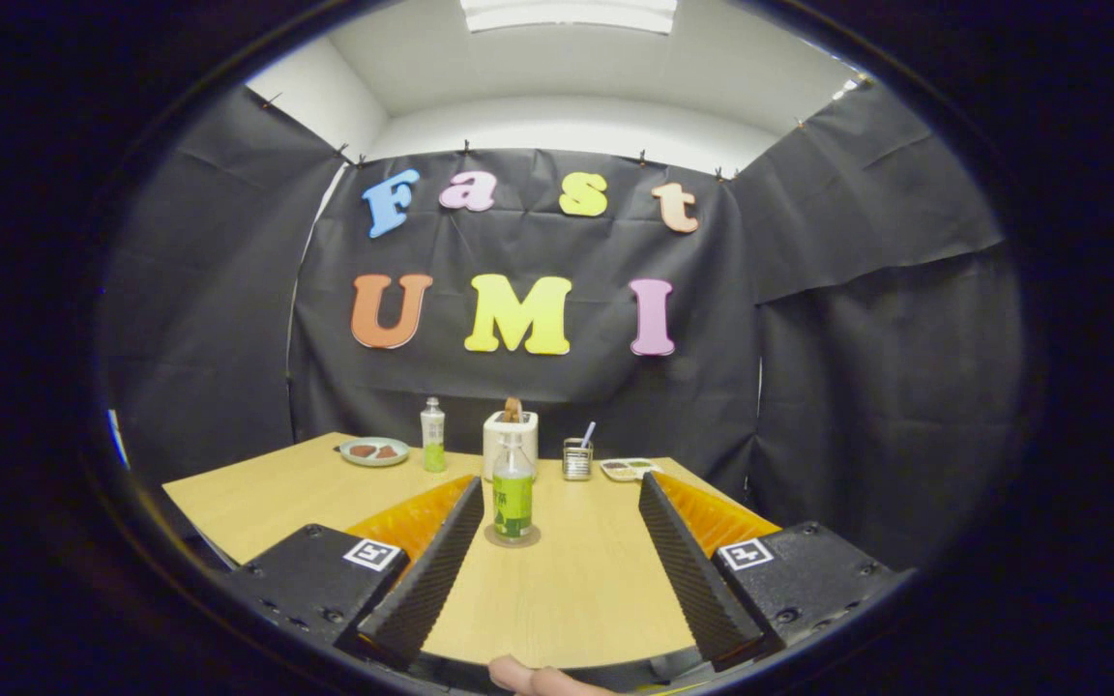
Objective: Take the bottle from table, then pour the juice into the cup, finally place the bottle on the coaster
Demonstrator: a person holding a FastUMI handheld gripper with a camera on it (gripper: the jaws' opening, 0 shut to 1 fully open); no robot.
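Note:
A clear bottle [513, 493] with a green label and some green juice stands upright on a round coaster [513, 535] on the wooden table [567, 590]. It is just ahead of my fingers, closer to the left one and touching neither. My gripper [559, 480] is open, with only bare table between the fingers. A small metallic cup [576, 459] with a stick in it stands beyond the bottle, to its right.
At the back of the table are a second small bottle [432, 435], a plate with food [374, 450], a white toaster [511, 440] holding bread, and a flat tray [629, 469]. A person's fingertip [528, 677] shows below the fingers. Black cloth walls close the booth.

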